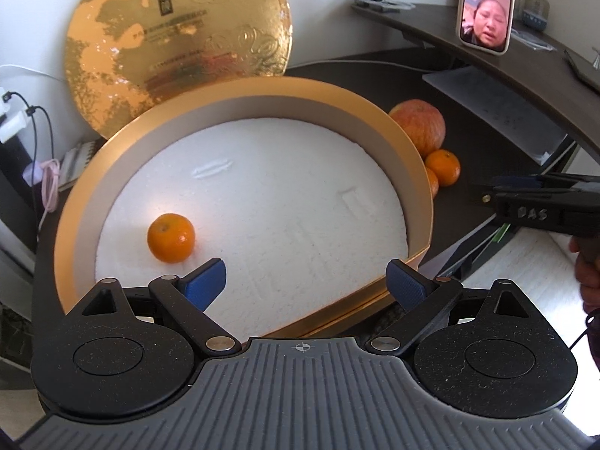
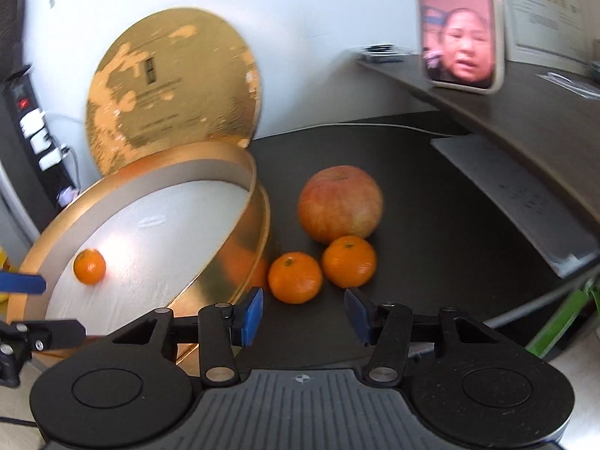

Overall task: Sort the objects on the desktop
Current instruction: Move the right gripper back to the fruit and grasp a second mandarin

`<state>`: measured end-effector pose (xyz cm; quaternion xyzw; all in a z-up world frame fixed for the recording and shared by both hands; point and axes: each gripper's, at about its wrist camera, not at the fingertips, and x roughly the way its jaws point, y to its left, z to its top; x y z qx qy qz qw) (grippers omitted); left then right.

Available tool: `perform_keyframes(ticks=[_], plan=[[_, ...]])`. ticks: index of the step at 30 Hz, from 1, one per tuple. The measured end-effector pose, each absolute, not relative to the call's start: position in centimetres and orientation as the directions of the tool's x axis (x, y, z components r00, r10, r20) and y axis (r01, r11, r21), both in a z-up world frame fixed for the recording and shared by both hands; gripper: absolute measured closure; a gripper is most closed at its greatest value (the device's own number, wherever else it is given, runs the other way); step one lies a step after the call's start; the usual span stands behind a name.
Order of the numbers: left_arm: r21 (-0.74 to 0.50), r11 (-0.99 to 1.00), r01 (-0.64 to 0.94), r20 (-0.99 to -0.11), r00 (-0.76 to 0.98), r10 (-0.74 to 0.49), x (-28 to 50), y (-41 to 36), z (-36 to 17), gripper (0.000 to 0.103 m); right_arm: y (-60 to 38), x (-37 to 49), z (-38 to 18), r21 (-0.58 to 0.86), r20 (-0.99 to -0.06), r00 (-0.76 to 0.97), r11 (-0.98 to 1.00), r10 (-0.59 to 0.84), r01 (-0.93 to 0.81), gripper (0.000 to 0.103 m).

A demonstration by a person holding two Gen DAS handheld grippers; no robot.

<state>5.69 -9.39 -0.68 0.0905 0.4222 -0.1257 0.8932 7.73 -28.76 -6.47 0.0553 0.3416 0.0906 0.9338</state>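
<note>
Left wrist view first: we see the dark brown curved desk filling the upper right of the frame, and on it the round gold cardboard box with its white foam floor taking up the centre. Behind it, upper left, the round gold foil lid leans against the wall. Our left gripper hangs over the near rim of the box with its jaws spread wide and nothing between them. One small orange mandarin in the box already lies on the foam, lower left of centre.

Right wrist view shows what is left to sort, we judge: a large red-yellow apple at centre, and touching its lower edge two loose orange mandarins on the desk, just beside the box wall. Our right gripper points at the gap just below them, jaws apart and empty, the nearer mandarin just ahead of the left pad.

We expect the mandarins to be light, round and soft-skinned, prone to rolling; best taken across the middle with gentle pressure. The apple looks heavier, firm and smooth, so it may slip unless gripped at its widest girth
</note>
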Motion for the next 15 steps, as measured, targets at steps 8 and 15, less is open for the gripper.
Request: perform_keyframes(ticks=[8, 15], plan=[[0.063, 0.954, 0.292, -0.785, 0.605, -0.134, 6.7, -9.2, -1.0, 0.007, -28.2, 10.5, -8.3, 0.161, -0.635, 0.724, 0.963, 0.27, -0.218, 0.051], [0.06, 0.962, 0.267, -0.791, 0.601, -0.118, 7.8, -9.0, -1.3, 0.007, -28.4, 11.5, -9.3, 0.178, -0.654, 0.708, 0.964, 0.265, -0.196, 0.051]])
